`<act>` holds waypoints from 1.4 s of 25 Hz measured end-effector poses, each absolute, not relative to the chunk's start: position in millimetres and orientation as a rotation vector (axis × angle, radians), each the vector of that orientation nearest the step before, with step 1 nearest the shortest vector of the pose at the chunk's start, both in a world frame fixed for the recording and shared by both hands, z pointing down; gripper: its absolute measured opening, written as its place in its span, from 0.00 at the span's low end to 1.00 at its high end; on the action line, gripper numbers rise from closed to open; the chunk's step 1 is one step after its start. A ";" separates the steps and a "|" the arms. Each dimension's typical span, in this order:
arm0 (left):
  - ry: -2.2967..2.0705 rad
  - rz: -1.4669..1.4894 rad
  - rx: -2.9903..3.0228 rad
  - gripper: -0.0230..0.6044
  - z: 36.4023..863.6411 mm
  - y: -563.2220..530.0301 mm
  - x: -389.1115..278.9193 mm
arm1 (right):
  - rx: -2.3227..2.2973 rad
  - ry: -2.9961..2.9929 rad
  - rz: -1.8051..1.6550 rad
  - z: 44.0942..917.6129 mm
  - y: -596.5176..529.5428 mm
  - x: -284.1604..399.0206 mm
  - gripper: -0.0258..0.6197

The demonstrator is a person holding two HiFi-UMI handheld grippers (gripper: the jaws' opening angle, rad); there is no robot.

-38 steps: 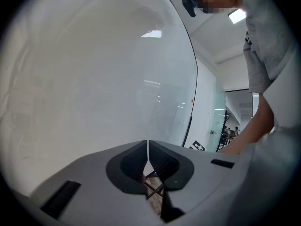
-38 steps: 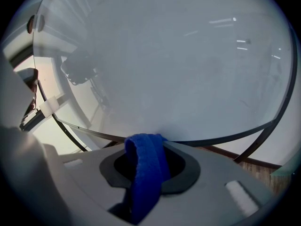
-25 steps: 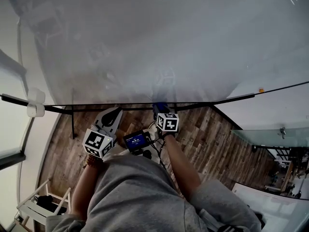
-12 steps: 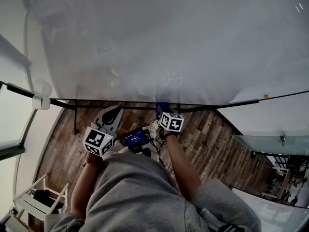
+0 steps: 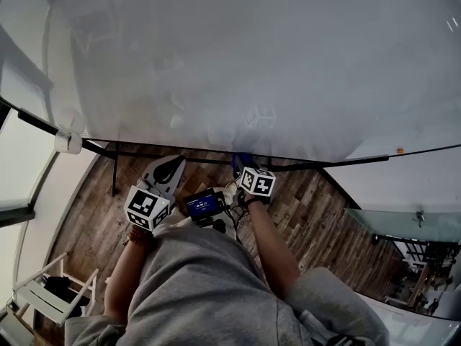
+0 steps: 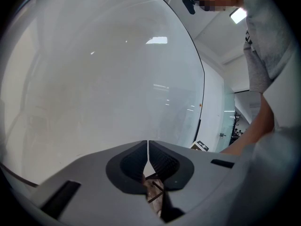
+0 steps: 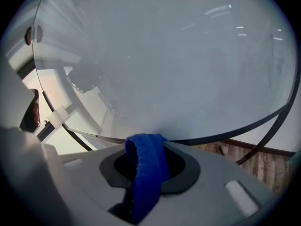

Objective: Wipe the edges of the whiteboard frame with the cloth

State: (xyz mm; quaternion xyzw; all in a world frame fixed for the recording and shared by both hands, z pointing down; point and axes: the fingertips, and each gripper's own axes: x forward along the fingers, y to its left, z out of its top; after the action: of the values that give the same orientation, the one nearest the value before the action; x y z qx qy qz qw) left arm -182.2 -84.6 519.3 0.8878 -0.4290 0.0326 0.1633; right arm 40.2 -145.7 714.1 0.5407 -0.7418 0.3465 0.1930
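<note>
The whiteboard (image 5: 238, 56) fills the upper head view, and its dark bottom frame (image 5: 324, 163) runs across below it. My right gripper (image 5: 243, 167) is shut on a blue cloth (image 5: 238, 158), which sits right at that frame edge. In the right gripper view the blue cloth (image 7: 146, 171) hangs folded between the jaws of the right gripper (image 7: 148, 147), with the frame (image 7: 221, 133) curving just beyond. My left gripper (image 5: 171, 163) hovers left of it over the floor. The left gripper (image 6: 148, 150) has its jaws pressed together with nothing between them, and it faces the board's surface (image 6: 103, 79).
A wooden floor (image 5: 101, 207) lies below the board. A stand leg (image 5: 114, 171) drops from the frame at left, next to a white clip (image 5: 68, 143). A white rack (image 5: 39, 298) stands at lower left. A small blue-screened device (image 5: 204, 205) hangs at the person's chest. Glass panels (image 5: 403, 218) are at right.
The head view has tilted, so the board's bottom frame sits lower in the picture. Both grippers keep nearly the same places, and the cloth stays at the frame.
</note>
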 end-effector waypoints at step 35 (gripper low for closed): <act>-1.402 0.094 2.439 0.07 516.5 -55.6 -224.4 | 1.322 -2.232 0.956 708.6 -147.1 -33.9 0.20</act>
State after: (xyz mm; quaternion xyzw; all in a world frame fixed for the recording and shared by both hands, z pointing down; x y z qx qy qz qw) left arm -224.4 -55.6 516.5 0.8549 -0.4914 0.0328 0.1628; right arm -33.9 -147.1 708.6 0.4697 -0.7930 0.3397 0.1875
